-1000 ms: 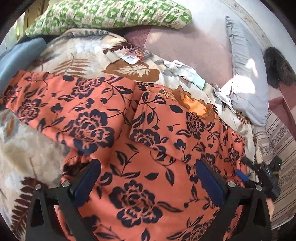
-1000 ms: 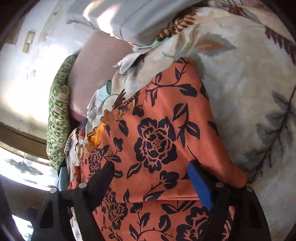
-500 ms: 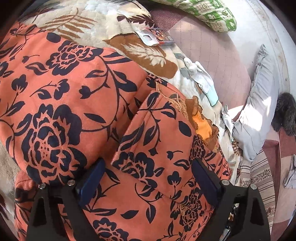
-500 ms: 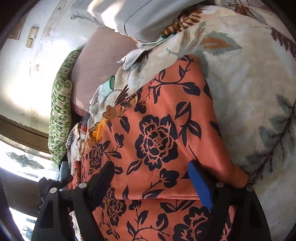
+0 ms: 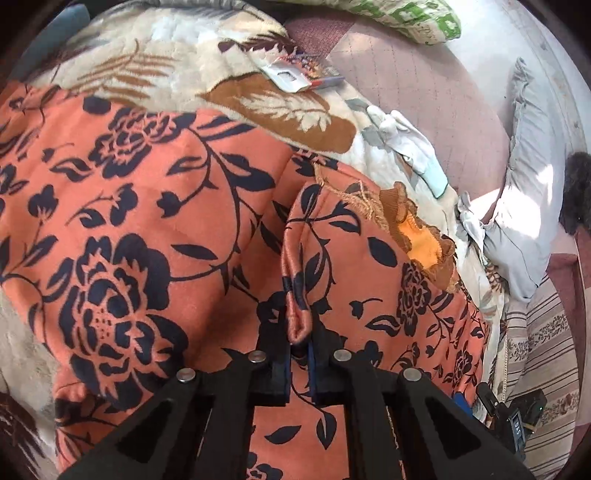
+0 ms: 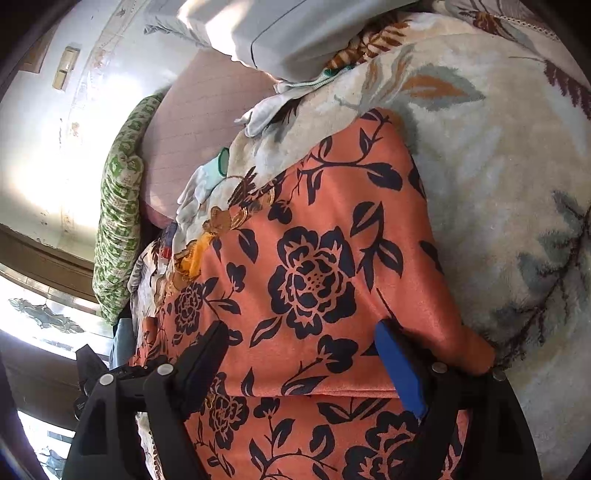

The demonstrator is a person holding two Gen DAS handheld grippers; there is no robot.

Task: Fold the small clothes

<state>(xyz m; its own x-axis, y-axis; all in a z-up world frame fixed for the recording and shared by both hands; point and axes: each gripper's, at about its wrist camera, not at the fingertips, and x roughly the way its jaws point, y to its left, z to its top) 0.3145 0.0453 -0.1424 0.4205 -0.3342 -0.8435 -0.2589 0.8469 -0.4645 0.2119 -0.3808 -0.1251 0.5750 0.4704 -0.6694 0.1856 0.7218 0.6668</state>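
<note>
An orange garment with dark navy flowers lies on a cream leaf-print blanket. My left gripper is shut on a folded edge of the garment, which bunches up between the pads. In the right wrist view the same garment lies partly folded, with a sleeve layer over the body. My right gripper is open and rests over the garment, one finger on each side of the folded layer. The right gripper's tip also shows low at the right in the left wrist view.
A green patterned pillow and a grey pillow lie at the back and right. A small printed packet and white gloves lie on the blanket near a pink mattress.
My left gripper moved in close over the garment and closed, pinching a folded edge of it. My right gripper stayed open in nearly the same place.
</note>
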